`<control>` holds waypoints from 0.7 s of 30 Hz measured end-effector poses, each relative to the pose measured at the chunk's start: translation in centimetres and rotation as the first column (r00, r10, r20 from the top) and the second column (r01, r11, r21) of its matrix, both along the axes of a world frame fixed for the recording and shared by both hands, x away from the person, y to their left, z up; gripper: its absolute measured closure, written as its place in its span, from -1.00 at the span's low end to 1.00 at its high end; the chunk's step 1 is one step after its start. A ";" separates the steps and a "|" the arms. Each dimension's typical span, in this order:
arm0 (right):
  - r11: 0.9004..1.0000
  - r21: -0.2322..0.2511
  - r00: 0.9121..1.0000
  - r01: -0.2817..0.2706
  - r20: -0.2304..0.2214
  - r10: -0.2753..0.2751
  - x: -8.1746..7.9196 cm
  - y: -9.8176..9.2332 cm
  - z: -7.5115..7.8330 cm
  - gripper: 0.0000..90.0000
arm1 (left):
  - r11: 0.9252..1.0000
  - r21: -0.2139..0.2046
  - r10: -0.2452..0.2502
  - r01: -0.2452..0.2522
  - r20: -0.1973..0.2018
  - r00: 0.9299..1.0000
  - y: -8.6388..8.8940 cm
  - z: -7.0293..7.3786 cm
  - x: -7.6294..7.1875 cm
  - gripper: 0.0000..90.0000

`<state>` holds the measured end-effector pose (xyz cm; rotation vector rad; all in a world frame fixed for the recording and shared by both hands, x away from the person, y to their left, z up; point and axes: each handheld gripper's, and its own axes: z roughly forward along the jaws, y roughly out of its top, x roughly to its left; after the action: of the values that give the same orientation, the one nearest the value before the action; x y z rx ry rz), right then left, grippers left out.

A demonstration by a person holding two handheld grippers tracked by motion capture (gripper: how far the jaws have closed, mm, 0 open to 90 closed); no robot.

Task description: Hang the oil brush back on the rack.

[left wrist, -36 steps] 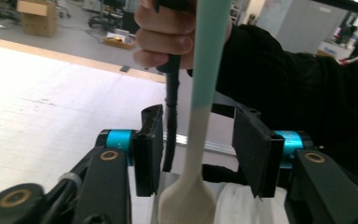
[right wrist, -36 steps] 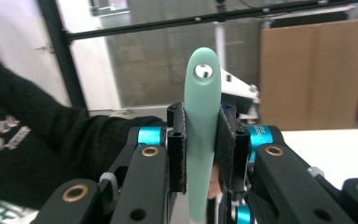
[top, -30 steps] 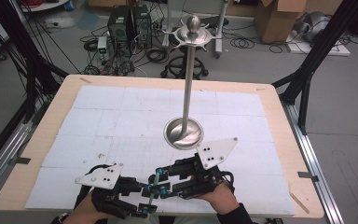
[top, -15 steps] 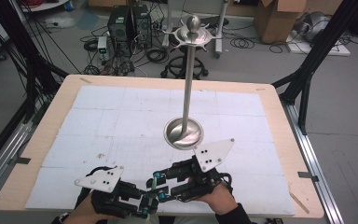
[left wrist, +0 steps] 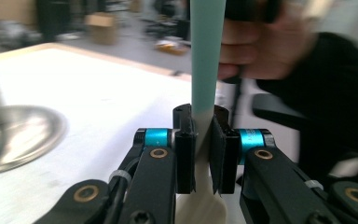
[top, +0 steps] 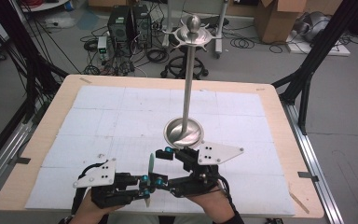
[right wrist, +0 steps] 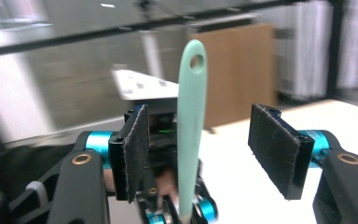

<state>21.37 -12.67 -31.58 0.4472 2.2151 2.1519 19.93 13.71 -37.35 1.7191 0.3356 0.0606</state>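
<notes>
A mint-green utensil handle [top: 151, 163] with a hole at its tip stands upright near the table's front edge. My left gripper [top: 144, 190] is shut on its lower end; in the left gripper view the pads [left wrist: 185, 154] press the pale stem below the green handle [left wrist: 207, 56]. My right gripper [top: 157, 167] faces it from the right. Its jaws have just been opening and stand wide apart, with the handle [right wrist: 191, 116] between them, nearer the left pad [right wrist: 135, 144] and touching neither.
A tall metal stand with a round dish base [top: 183, 132] and a hooked top [top: 193, 32] rises mid-table, just beyond the right gripper. A white gridded mat [top: 121, 116] covers the wooden table. Black frame posts flank both sides.
The right gripper's jaws have spread apart off the green handle. The left gripper's jaws have closed on its lower end. Both hands have kept their place.
</notes>
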 end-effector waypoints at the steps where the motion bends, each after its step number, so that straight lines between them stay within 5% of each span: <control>1: 0.999 -0.009 0.999 0.046 0.007 -0.046 -0.2 0.1 -0.1 -0.13 | 0.999 0.006 0.031 -0.031 0.002 1.000 0.0 0.0 0.0 0.81; 7: 0.984 -0.029 0.984 0.178 0.023 -0.178 -1.1 0.7 -0.3 0.00 | 0.986 0.041 0.162 -0.162 0.013 0.987 -0.1 -0.4 -0.1 0.81; 13: 0.968 -0.063 0.970 0.244 0.028 -0.242 -1.4 1.5 -0.6 0.14 | 0.980 0.041 0.195 -0.195 0.008 0.981 -0.5 -0.7 -0.2 0.80; 21: 0.962 -0.076 0.964 0.261 -0.035 -0.265 -1.3 2.3 -1.0 0.52 | 0.970 0.036 0.238 -0.239 0.017 0.971 -0.5 -0.7 -0.4 0.80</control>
<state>20.10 -10.36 -32.62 0.7459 2.1051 1.9405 19.54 13.23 -38.04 1.7081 0.5341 0.2544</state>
